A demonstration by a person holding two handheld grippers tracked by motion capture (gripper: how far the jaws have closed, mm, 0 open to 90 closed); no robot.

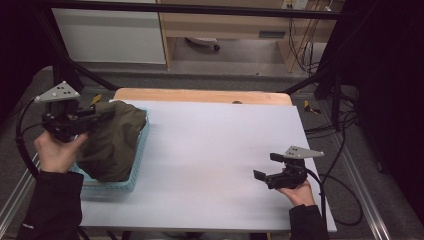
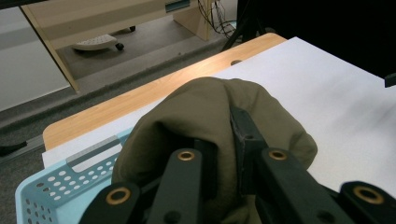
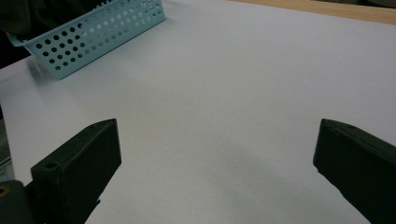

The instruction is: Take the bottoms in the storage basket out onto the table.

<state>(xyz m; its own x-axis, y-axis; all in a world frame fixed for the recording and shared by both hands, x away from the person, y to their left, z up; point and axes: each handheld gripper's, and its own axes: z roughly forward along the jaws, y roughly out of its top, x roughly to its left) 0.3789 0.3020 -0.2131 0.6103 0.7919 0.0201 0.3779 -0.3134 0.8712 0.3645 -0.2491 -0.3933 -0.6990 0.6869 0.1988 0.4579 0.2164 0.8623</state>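
The left gripper (image 2: pixel 224 154) pinches the olive cloth (image 1: pixel 112 140), which hides most of the blue basket (image 1: pixel 137 162). The right gripper (image 1: pixel 267 167) rests wide open and empty on the bench (image 1: pixel 210 150).

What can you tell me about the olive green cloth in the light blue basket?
The olive green cloth is a soft, matte, crumpled fabric bundle. It mostly sits in the light blue perforated plastic basket at the table's left edge, bulging above the rim. The left tool is shut on its top fold, pulling it into a rounded hump.
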